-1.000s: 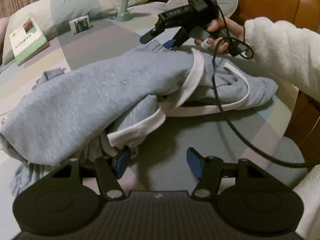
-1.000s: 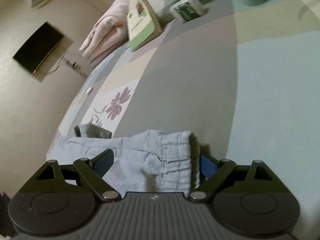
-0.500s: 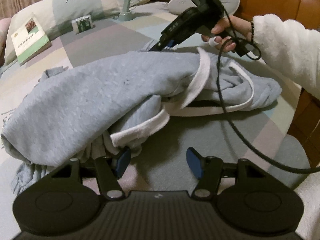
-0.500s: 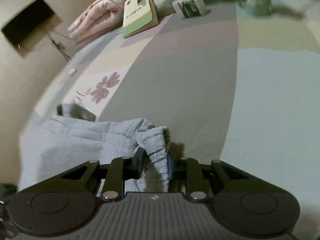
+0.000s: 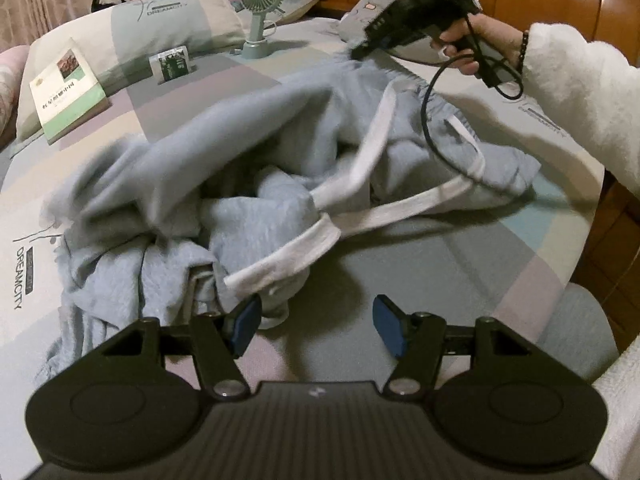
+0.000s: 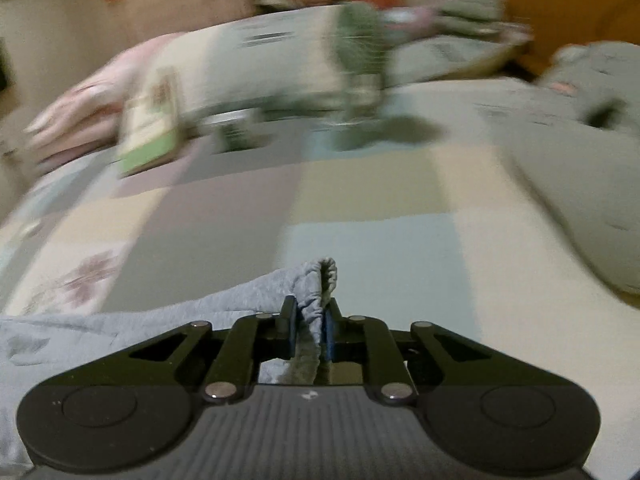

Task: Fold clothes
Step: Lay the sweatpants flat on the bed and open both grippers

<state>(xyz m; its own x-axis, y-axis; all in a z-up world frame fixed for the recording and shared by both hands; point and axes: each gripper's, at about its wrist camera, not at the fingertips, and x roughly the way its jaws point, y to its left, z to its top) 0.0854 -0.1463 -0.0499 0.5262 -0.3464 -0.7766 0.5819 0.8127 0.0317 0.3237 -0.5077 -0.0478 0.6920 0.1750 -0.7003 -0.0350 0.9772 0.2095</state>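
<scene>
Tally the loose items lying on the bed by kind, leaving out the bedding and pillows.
Grey garment: 1
Book: 1
Small desk fan: 1
Small green packet: 1
Total: 4

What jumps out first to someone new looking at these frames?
The crumpled grey garment with white bands sprawls mid-bed. The right tongs have just been closing and now pinch its gathered cuff, raised at the far edge. The left tongs hang open at the near hem, nothing between the pads.
</scene>
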